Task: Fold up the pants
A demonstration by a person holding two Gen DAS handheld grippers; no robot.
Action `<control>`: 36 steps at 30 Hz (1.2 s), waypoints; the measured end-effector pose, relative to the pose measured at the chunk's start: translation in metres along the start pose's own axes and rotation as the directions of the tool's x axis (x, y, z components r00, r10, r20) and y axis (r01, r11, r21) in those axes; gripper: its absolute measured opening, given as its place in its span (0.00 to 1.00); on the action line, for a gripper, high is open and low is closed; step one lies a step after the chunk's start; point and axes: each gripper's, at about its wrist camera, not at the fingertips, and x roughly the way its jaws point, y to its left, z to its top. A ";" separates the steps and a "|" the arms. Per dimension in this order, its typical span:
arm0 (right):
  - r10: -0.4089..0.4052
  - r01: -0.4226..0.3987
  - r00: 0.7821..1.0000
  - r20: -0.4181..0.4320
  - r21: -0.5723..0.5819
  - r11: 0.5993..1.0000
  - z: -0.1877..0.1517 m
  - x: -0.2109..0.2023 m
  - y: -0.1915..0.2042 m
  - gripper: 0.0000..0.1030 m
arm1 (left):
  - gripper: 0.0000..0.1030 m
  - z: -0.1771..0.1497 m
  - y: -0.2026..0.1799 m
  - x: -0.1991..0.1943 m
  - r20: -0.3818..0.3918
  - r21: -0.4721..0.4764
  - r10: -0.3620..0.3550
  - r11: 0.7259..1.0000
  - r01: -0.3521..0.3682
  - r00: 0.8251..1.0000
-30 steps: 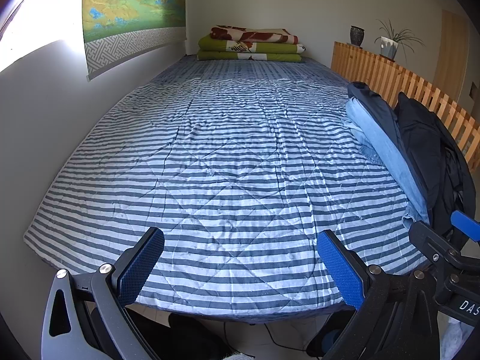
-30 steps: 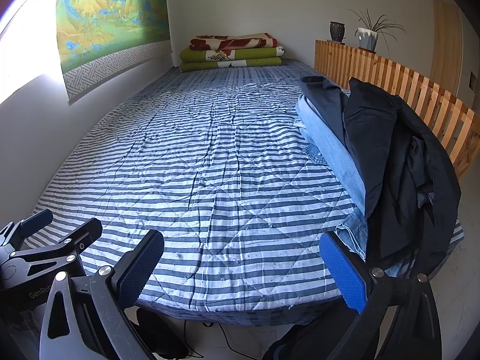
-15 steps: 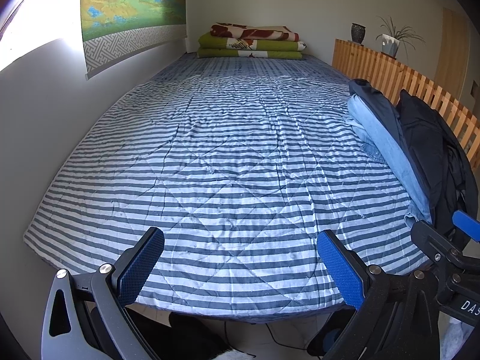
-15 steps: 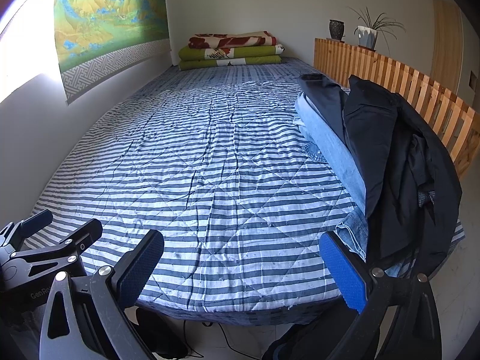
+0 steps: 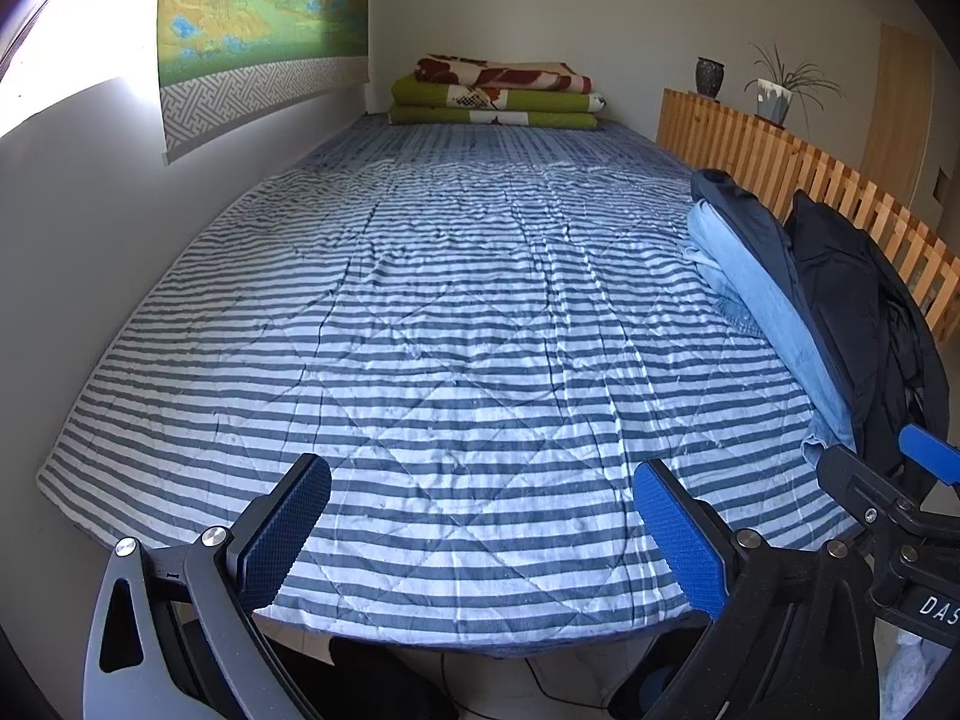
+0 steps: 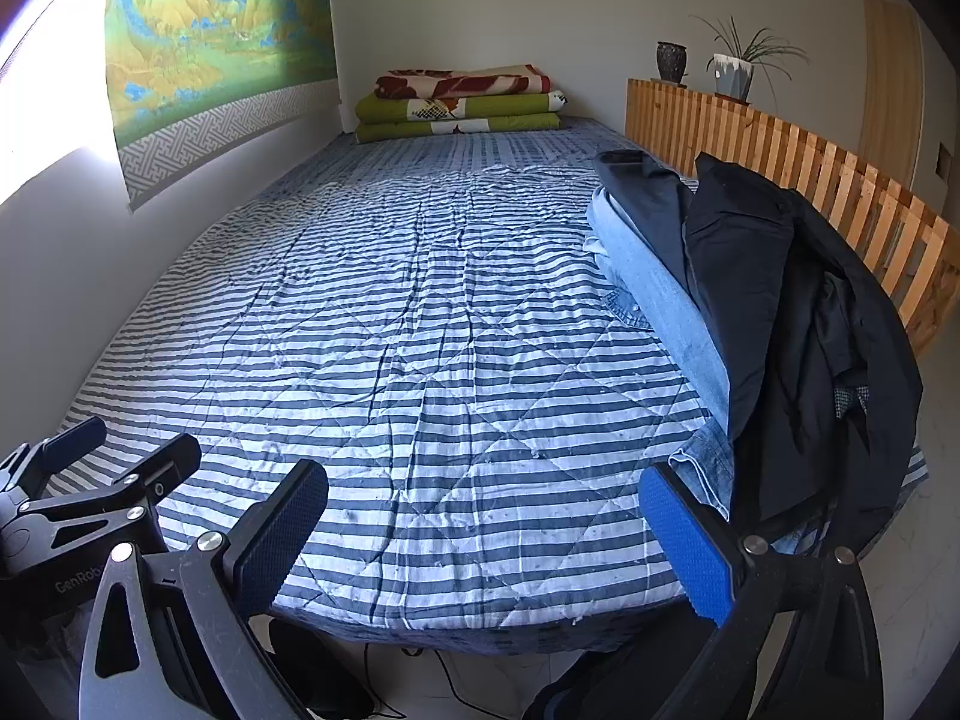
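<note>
Approach phase: almost nothing has changed, and no garment is gripped.

I hold the left tool and right tool spread and empty at the foot of the striped quilted bed, barely shifted from a second ago; the heaped light-blue denim and dark pants lie untouched along its right edge.

We see a long bed covered by a blue-and-white striped quilted cover, wrinkled in places. Along its right edge lies a heap of clothes: light-blue denim pants beneath dark navy garments. At the far end sits a stack of folded green and red-patterned blankets.
</note>
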 end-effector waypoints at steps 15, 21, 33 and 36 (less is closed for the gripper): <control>-0.008 0.008 1.000 -0.009 0.001 1.000 0.000 0.009 -0.003 0.99 | 0.99 0.002 -0.002 0.007 -0.008 0.035 -0.036 0.999 0.036 0.999; -0.016 0.016 1.000 -0.010 0.011 1.000 0.000 0.012 -0.006 0.99 | 0.99 0.002 -0.002 0.010 -0.015 0.035 -0.038 0.999 0.038 0.999; -0.077 0.077 0.997 -0.006 0.038 0.996 0.011 0.019 -0.030 0.99 | 0.99 0.017 -0.019 0.018 -0.010 0.066 -0.087 0.994 0.087 0.996; -0.097 0.096 0.995 0.003 0.049 0.994 0.017 0.019 -0.040 0.99 | 0.99 0.026 -0.028 0.020 -0.004 0.079 -0.111 0.991 0.111 0.994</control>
